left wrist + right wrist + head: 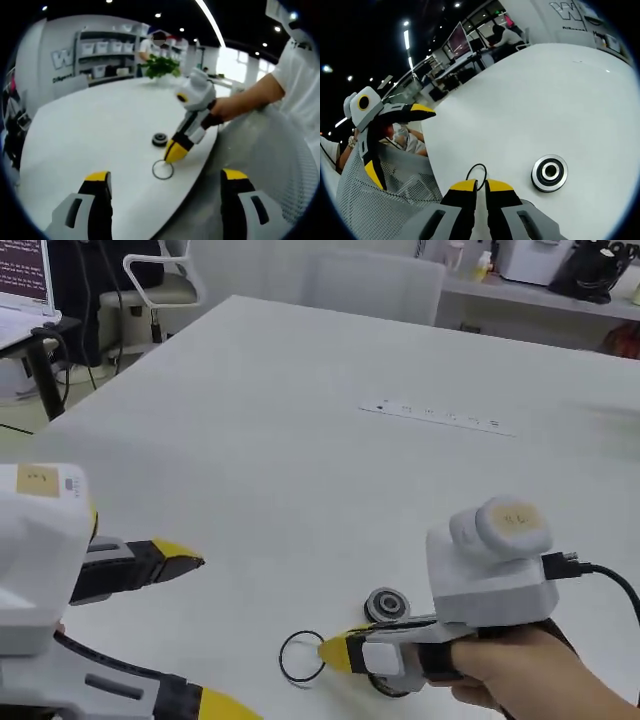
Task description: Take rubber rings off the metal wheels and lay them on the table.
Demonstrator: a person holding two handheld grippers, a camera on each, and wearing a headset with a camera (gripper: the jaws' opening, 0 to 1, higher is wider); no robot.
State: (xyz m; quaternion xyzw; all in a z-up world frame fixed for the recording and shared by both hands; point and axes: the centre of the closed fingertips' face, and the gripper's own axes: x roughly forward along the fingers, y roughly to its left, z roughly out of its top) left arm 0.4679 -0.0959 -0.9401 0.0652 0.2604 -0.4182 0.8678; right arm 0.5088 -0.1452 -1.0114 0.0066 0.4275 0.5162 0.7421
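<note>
At the lower right of the head view, the right gripper lies low over the white table, held by a hand. Its yellow-tipped jaws are drawn together, and as far as we can make out they pinch the near edge of the black rubber ring. The ring lies flat on the table at the bottom centre of the frame. Just to the right of the ring and above the gripper's jaws, we see a metal wheel lying flat on the table, apart from the ring. In the right gripper view the same wheel sits at the lower right, beside the jaws, with the ring looping out from between the tips. At the lower left of the head view, the left gripper is held with its jaws spread wide and nothing between them, well apart from the ring.
</note>
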